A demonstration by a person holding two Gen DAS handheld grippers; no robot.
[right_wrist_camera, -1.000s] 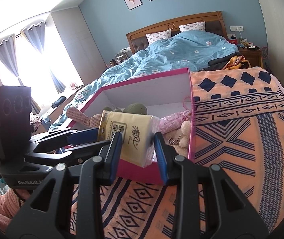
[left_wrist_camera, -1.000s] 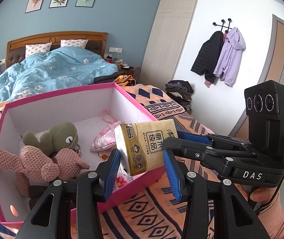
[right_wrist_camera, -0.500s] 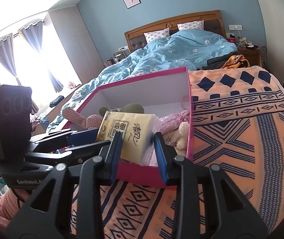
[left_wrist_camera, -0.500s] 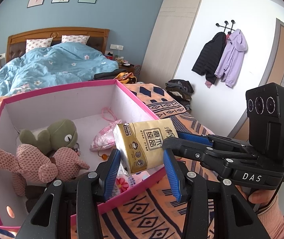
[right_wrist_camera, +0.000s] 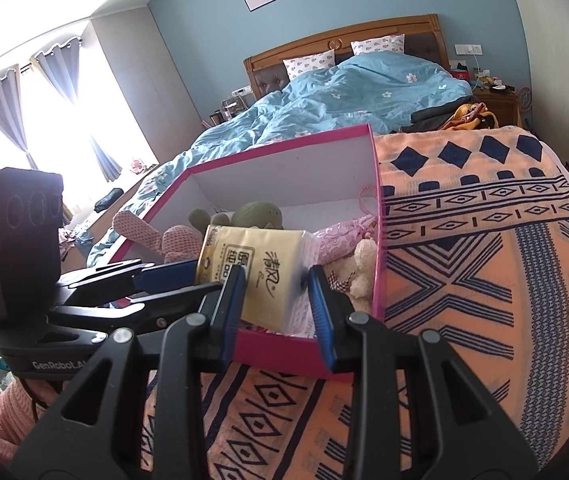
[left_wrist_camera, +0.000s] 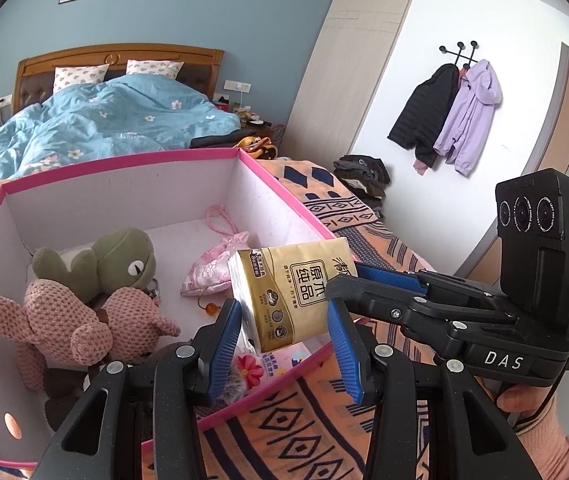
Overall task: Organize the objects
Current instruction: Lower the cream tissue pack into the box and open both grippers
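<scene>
Looking across a bedroom with a blue wall, I see an orange patterned blanket [right_wrist_camera: 464, 280] spread over the foot of the bed, with a blue floral duvet [left_wrist_camera: 96, 128] bunched behind it. A pink-rimmed box [left_wrist_camera: 284, 196] sits on the blanket, holding a green plush [left_wrist_camera: 124, 256], a pink knitted toy [left_wrist_camera: 64, 316] and a pink pouch [left_wrist_camera: 216, 268]. My right gripper [right_wrist_camera: 274, 292] is clamped on a golden tissue pack [right_wrist_camera: 260, 268], held above the box's near corner. My left gripper [left_wrist_camera: 284, 334] sits closed down to its narrowest with nothing in it; the pack hangs just beyond its fingertips. Jackets [left_wrist_camera: 448, 112] hang on the white wall.
</scene>
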